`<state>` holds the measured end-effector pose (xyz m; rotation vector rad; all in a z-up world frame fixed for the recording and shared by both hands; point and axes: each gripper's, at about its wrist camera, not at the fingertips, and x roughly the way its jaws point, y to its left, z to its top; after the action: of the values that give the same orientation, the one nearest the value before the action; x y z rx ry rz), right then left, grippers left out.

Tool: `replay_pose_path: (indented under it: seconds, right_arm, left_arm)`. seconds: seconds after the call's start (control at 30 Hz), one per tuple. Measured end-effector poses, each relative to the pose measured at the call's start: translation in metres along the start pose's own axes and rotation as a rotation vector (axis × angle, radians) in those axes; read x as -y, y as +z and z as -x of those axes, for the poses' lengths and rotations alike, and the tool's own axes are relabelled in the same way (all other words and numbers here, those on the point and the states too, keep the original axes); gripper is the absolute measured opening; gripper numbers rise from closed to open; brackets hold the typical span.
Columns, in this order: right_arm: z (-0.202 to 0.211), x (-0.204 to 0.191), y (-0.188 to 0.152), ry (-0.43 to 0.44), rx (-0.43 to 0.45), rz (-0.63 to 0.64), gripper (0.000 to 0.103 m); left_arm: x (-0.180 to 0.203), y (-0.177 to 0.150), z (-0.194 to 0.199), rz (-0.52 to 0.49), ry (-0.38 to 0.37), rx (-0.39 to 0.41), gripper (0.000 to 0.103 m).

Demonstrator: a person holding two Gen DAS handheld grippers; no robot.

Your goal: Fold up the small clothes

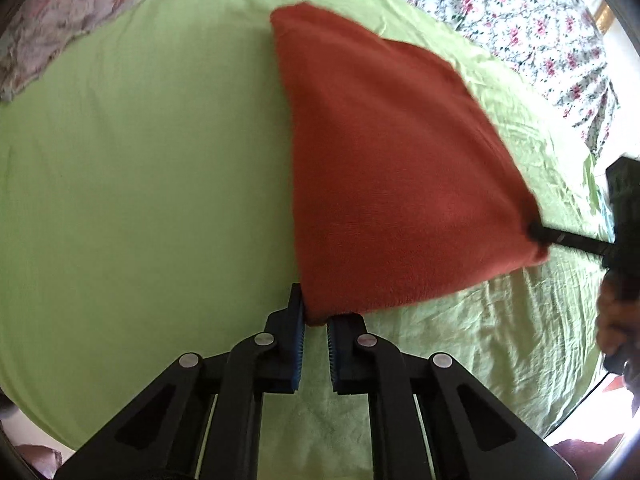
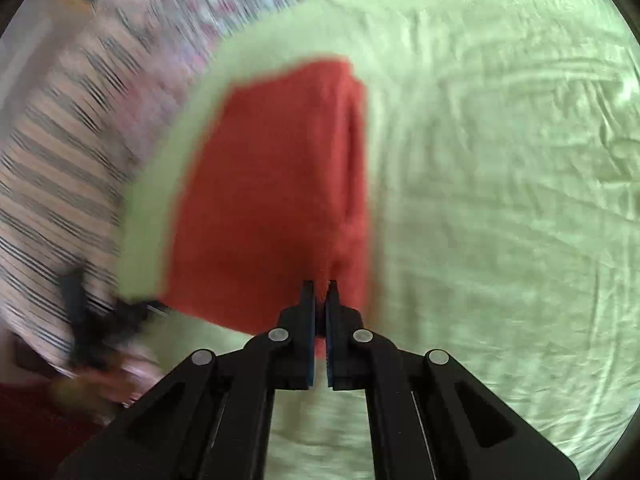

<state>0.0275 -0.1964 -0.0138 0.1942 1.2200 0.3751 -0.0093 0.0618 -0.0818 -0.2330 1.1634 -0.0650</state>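
While the left hand-held gripper pinches one near corner of the red cloth, its blue pads closed on the fabric, the cloth stretches over the green sheet covering the bed. At the cloth's other near corner, toward the right edge of this view, the right hand-held gripper bites the fabric. A floral bedspread shows beyond the sheet.

From the right wrist, that gripper's jaws stand pressed together on the cloth's near corner, red fabric between the pads. Motion blur smears the cloth's far edges. The left gripper shows blurred at lower left.
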Motion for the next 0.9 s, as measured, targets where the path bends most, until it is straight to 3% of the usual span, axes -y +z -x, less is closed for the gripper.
replay_pose_path:
  seconds: [0.07,0.2,0.23,0.3,0.47,0.67,0.8,0.9]
  right_arm:
    - [-0.017,0.005,-0.010,-0.052,-0.028,0.026,0.004]
    - [-0.013,0.008,-0.007,-0.027,-0.027,-0.027,0.005]
    - [-0.011,0.008,-0.006,-0.022,-0.034,-0.021,0.012]
    - [-0.006,0.014,-0.001,0.002,-0.055,-0.049,0.021]
    - [0.020,0.024,0.017,0.079,0.032,-0.121,0.022]
    - [-0.006,0.024,0.066,0.113,0.081,-0.110,0.022]
    - [-0.042,0.037,0.085,0.081,0.035,-0.147,0.024]
    - [-0.054,0.048,0.088,0.104,0.018,-0.193,0.023]
  left_arm:
    - [0.000,-0.001,-0.001,-0.006,0.006,-0.008,0.009]
    - [-0.003,-0.003,0.004,-0.031,0.002,-0.044,0.015]
    - [-0.004,-0.004,0.007,-0.036,-0.002,-0.048,0.015]
    - [-0.008,-0.006,0.023,-0.047,-0.030,-0.034,0.015]
    - [-0.002,0.006,0.058,-0.103,-0.139,0.045,0.019]
    - [0.021,0.031,0.036,-0.108,-0.190,0.044,0.021]
    - [0.024,0.032,0.007,-0.097,-0.190,-0.008,0.023]
    - [0.022,0.030,-0.007,-0.075,-0.198,-0.039,0.023]
